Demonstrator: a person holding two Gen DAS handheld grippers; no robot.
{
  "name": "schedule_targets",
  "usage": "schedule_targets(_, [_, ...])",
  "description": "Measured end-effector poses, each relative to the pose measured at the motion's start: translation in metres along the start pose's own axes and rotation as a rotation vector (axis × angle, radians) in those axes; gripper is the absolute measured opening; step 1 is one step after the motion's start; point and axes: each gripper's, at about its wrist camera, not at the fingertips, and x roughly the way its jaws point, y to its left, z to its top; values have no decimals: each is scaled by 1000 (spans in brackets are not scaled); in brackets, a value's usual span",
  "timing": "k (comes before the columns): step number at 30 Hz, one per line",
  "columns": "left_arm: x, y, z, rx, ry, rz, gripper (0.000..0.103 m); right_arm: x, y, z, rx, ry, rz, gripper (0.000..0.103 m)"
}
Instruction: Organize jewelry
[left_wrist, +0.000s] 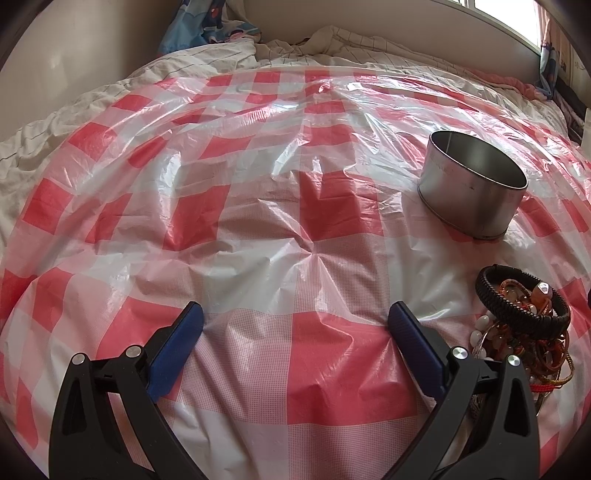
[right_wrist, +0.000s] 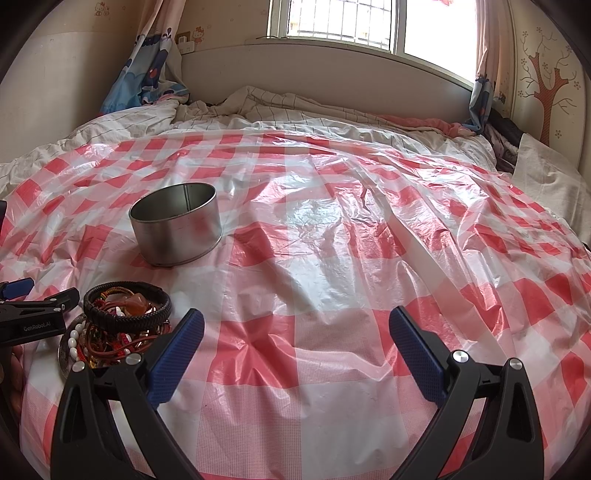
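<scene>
A heap of jewelry (right_wrist: 118, 328) lies on a small round dish on the bed, on a red-and-white checked plastic sheet (right_wrist: 332, 258), with a black braided bracelet (right_wrist: 127, 306) on top of beads, white pearls and red cords. Just beyond it, near but apart, stands an open round metal tin (right_wrist: 177, 225), upright; no contents show in it. The left gripper (left_wrist: 295, 321) hovers over bare sheet with its blue fingers (left_wrist: 177, 350) spread wide and nothing between them; the heap sits just beside its right finger, at the frame's right edge. The right gripper (right_wrist: 295, 325) is likewise spread wide and empty, the heap just beside its left finger. In the right wrist view the left gripper's black body crowds the heap from the left. To the right of the tin and heap the sheet is crumpled but bare all the way across. Rumpled white bedding (right_wrist: 258, 107) rims the far edge below a window (right_wrist: 340, 22) and curtains (right_wrist: 151, 59).
</scene>
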Motion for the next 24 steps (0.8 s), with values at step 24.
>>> schedule_targets(24, [-1, 4, -7, -1, -3, -2, 97, 1, 0, 0, -1, 3, 0, 96])
